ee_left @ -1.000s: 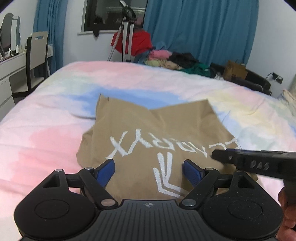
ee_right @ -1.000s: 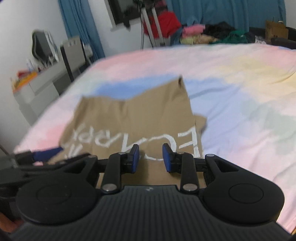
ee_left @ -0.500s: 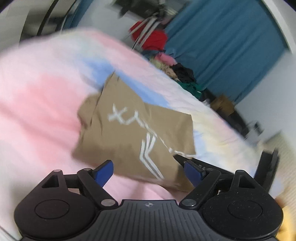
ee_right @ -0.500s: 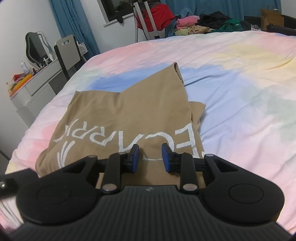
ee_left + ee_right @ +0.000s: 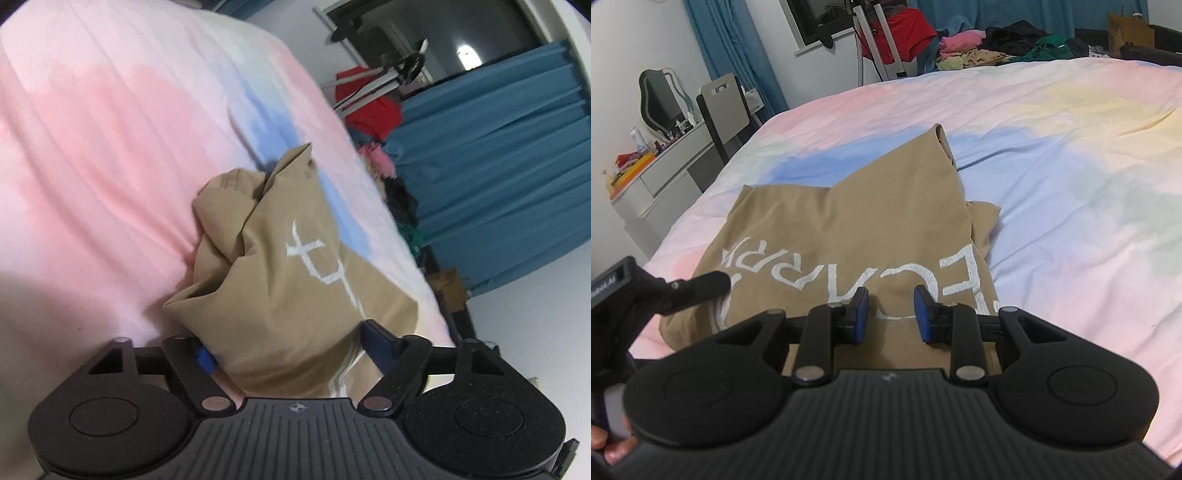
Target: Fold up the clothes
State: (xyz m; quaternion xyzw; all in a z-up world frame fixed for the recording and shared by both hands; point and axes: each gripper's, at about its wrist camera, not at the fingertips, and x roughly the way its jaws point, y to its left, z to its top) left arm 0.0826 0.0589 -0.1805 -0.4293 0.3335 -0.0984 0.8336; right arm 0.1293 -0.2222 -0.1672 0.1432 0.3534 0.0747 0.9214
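A tan T-shirt (image 5: 849,221) with white lettering lies on the pastel bed sheet (image 5: 1071,184). In the left wrist view the shirt (image 5: 295,280) is bunched at its near side edge. My left gripper (image 5: 291,347) is rolled sideways with that bunched edge between its blue pads, and its jaws are closing. I cannot see the pads pressing the cloth. One of its fingers (image 5: 701,288) shows at the shirt's left side. My right gripper (image 5: 891,314) hovers over the shirt's near hem, its pads a narrow gap apart with nothing between them.
A pile of clothes (image 5: 997,48) and a tripod with a red garment (image 5: 905,33) stand beyond the bed. A chair (image 5: 724,107) and a desk (image 5: 653,177) are at the left. Blue curtains (image 5: 498,166) hang behind. A hand (image 5: 605,443) shows at the lower left.
My left gripper rolled sideways and moved in on the shirt's left edge, its jaws narrowing around the bunched cloth. The right gripper stayed put.
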